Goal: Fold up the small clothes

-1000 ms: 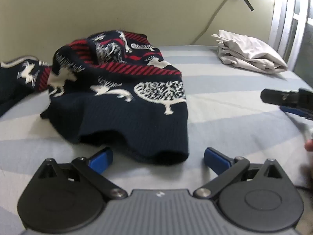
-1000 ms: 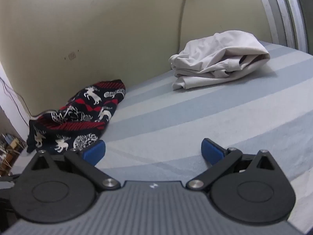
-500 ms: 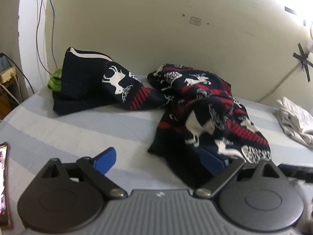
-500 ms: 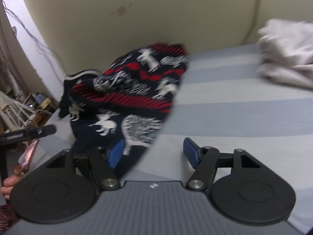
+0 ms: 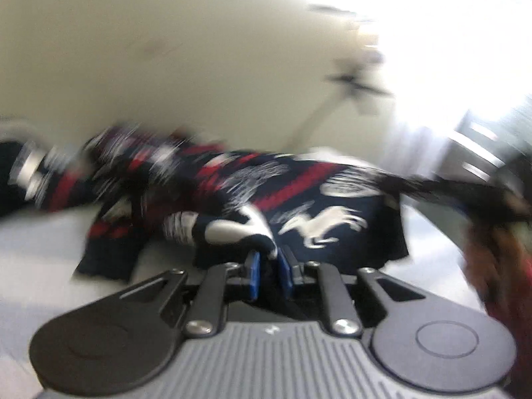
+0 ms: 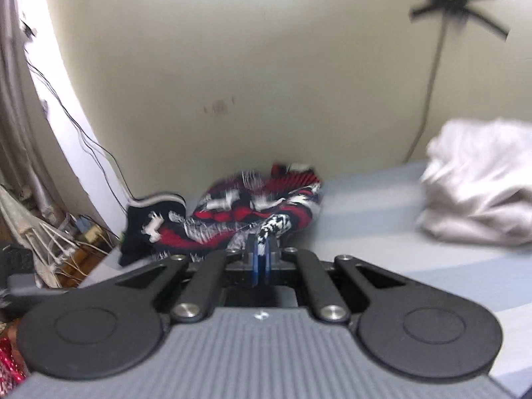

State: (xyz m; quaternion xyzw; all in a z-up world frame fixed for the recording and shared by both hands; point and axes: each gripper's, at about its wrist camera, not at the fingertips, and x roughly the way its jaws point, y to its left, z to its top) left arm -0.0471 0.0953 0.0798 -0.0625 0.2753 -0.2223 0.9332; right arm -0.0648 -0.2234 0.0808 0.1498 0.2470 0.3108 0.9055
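Across the striped bed, the navy-and-red sweater is stretched sideways between its pinched hem corners, one clamped in the just-closed left gripper, the other in the just-closed right gripper.

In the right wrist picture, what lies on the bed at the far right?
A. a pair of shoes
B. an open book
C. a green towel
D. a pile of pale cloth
D: a crumpled pile of pale cloth lies at the right on the striped bed, apart from the dark patterned sweater near the wall.
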